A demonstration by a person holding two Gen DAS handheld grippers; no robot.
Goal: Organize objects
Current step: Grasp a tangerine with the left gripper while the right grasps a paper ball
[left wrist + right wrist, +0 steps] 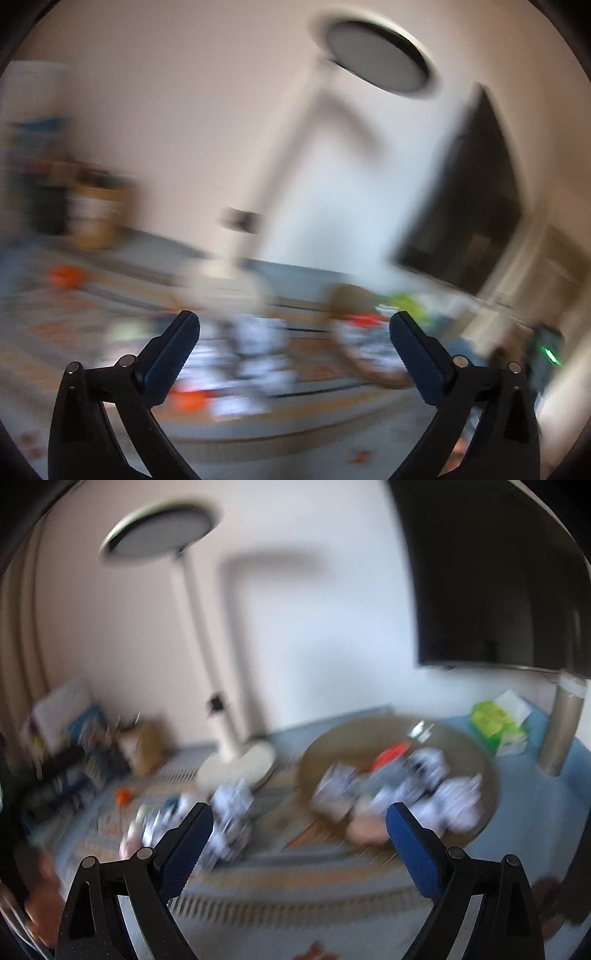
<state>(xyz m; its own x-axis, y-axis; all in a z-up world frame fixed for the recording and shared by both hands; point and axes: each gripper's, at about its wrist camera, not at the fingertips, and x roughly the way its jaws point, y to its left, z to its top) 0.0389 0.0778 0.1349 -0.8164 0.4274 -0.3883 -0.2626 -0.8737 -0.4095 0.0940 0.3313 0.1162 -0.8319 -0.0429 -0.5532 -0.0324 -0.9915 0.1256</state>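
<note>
Both views are heavily motion-blurred. In the right wrist view my right gripper [299, 834] is open and empty, held above a patterned rug [295, 878]. A round tan tray [476, 753] on the rug holds several white-and-blue crumpled objects [424, 775] and a red item [391, 753]. More white-and-blue objects [229, 812] lie loose on the rug to the left. In the left wrist view my left gripper [295, 350] is open and empty above the same rug, with blurred white objects [255, 354] and the tray [354, 302] ahead.
A white floor lamp [236, 753] stands on the rug by the wall. A dark screen [480, 590] hangs at right. Boxes and clutter [74, 746] line the left wall. A green-and-white pack [498, 723] lies beyond the tray. A small orange object [123, 795] lies left.
</note>
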